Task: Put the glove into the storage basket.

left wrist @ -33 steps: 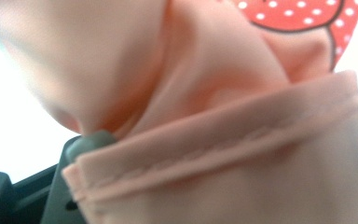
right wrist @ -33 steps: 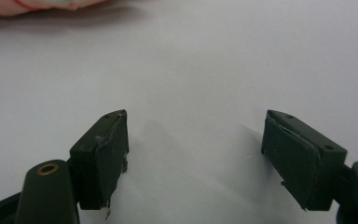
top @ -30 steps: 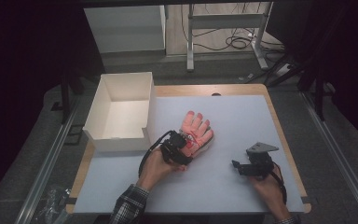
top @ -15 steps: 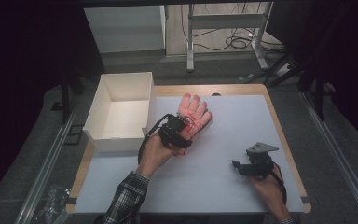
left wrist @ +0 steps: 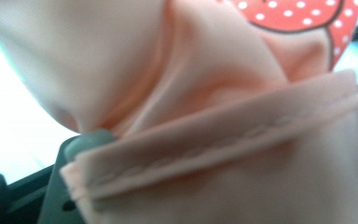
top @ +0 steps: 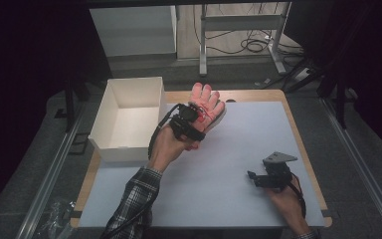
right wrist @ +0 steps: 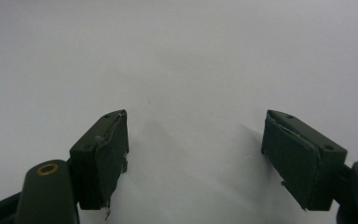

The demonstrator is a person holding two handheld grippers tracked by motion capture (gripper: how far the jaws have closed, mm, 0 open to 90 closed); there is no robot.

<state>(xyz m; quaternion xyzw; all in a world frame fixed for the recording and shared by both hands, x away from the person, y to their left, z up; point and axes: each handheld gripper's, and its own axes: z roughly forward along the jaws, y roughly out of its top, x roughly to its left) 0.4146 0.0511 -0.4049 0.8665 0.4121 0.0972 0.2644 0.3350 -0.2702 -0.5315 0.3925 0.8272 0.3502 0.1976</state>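
Glove [top: 206, 107] in left claw [top: 191, 119], beside seemingly empty box [top: 104, 112].

Dark room; cables [top: 251, 45] on grey floor [top: 229, 67]

Bare mat [top: 229, 164] offers free passage; white box [top: 124, 119] blocks its left edge.

The high view is dim, with dark edges and an evenly lit table [top: 238, 149]. The left gripper view is blurred and overexposed at left; soft shadows fall below the right gripper [right wrist: 196, 154].
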